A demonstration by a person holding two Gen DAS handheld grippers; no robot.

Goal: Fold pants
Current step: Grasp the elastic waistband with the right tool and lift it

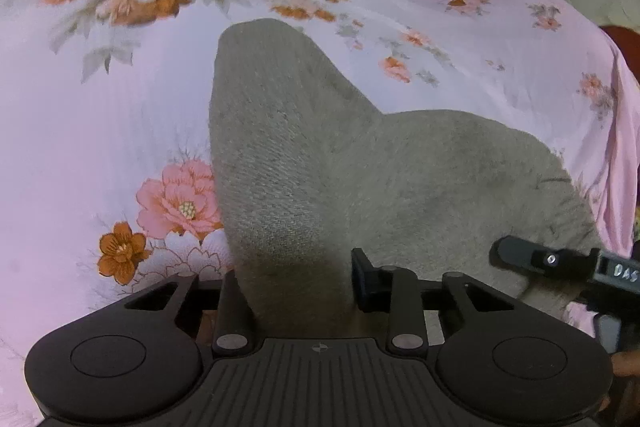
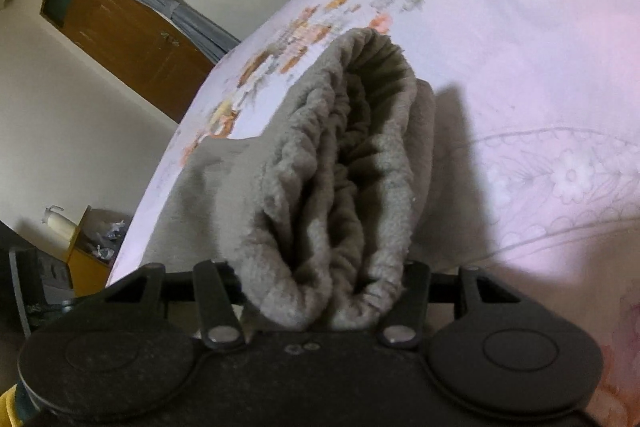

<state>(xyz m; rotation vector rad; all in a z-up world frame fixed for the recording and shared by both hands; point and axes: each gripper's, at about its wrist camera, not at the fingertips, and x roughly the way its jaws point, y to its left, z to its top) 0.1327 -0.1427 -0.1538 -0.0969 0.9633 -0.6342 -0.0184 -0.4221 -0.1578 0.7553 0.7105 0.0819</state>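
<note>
Both tongs clamped on grey pants above a floral bed

Left gripper [image 1: 298, 291] pinching a raised pants [image 1: 304, 155] leg, cloth running ahead onto pink floral sheet [image 1: 100, 115]; right gripper [image 2: 320, 291] gripping the bunched elastic waistband [image 2: 360, 167], sheet beyond and to its right, wooden door [image 2: 132, 39] off left

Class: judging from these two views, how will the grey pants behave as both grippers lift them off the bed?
The grey pants look floppy: fabric drapes from the left gripper. Probably light, fleecy rather than slippery. The bunched waistband in the right gripper may sag open.
</note>
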